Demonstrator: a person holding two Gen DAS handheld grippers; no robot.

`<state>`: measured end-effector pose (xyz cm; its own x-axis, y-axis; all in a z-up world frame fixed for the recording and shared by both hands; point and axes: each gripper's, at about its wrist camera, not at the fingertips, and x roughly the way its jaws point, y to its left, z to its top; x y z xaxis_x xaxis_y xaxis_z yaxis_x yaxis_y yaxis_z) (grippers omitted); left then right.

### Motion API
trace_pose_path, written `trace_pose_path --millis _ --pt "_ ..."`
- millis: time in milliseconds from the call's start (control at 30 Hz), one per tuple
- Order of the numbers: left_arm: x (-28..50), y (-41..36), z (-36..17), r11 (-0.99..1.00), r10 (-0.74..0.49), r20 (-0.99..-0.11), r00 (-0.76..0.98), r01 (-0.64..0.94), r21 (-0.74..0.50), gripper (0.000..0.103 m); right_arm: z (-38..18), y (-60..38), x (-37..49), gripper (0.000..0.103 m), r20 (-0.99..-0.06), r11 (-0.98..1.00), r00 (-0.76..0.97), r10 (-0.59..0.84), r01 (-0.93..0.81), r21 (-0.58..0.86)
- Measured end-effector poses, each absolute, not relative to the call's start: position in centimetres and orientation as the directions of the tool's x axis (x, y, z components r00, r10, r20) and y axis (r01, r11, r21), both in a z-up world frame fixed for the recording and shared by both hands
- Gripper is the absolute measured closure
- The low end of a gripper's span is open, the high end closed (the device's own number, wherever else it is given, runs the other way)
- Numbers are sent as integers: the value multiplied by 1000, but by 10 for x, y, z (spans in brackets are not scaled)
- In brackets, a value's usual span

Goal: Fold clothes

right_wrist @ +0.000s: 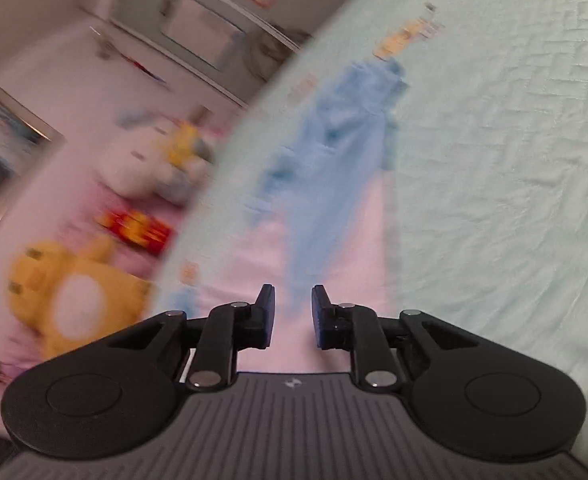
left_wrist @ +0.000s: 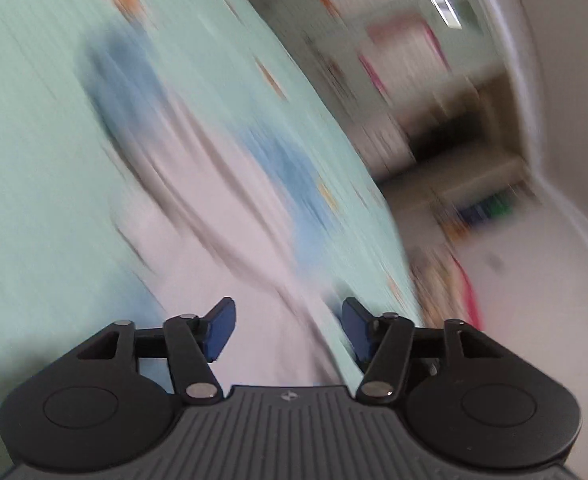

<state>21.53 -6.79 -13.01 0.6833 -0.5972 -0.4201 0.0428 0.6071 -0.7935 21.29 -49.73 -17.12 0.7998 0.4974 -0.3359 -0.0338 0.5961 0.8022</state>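
Garment (right_wrist: 334, 168) lies on the bed (right_wrist: 494, 160), a long piece, pink-white in the near part and light blue in the far part, stretched lengthwise away from both grippers. In the right wrist view its long axis runs from just ahead of the fingertips up toward the bed's far edge, the blue part lying along the pink. In the left wrist view the same garment (left_wrist: 221, 216) slants up and left from the gripper, its folds blurred by motion, so I cannot tell how neatly it lies.

Right gripper (right_wrist: 292, 312) stands narrow, its pads a small gap apart with nothing between them; the garment's near end lies right under and ahead of it. Left gripper (left_wrist: 288, 326) stands wide and empty, also above the near end, with the bed's edge just to its right.

Both grippers are near the same end of the garment, and neither touches it as far as the frames show. The right looks more squarely lined up with the long axis; the left sits off toward the bed's edge. A next grasp would likely take the near hem and carry it along that axis toward the blue end.

Beyond the bed's edge sit a yellow plush (right_wrist: 77, 280) and a white plush (right_wrist: 141, 168).
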Motion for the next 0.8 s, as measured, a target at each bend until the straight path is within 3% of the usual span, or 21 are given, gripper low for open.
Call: trace_pose_path --millis 133,167,200,400,500,633,700,733,767,800 --pt "275 -16 -124 716 -381 -487 786 -83 -693 39 -188 -480 212 77 -371 645 795 479 -32 764" --pt "290 -8 -122 737 -349 -498 794 -96 -669 39 -198 -481 210 91 -366 647 805 467 -29 762" --pt "305 -1 -121 754 -326 -507 798 -104 -648 38 -207 -483 207 95 -349 640 818 457 -30 768" --pt "372 24 -139 751 -335 -546 768 -133 -647 35 -214 -490 208 92 -311 599 819 482 -49 799" --pt "381 32 -162 667 -411 -525 745 -147 -731 35 -215 -488 208 92 -299 588 820 488 -55 807" --pt "382 32 -167 625 -426 -484 764 -139 -768 34 -216 -487 209 92 -291 580 820 493 -60 813" --pt "386 30 -167 605 -436 -478 762 -145 -783 40 -216 -487 209 92 -289 578 820 494 -61 814" --pt "388 28 -165 614 -441 -487 754 -142 -777 58 -217 -487 209 92 -289 578 820 494 -61 814" --pt "389 25 -164 620 -451 -491 745 -134 -773 86 -217 -487 209 92 -289 578 820 494 -61 814" --pt "389 23 -163 625 -456 -493 741 -128 -770 86 -217 -487 209 92 -288 578 820 494 -62 814"
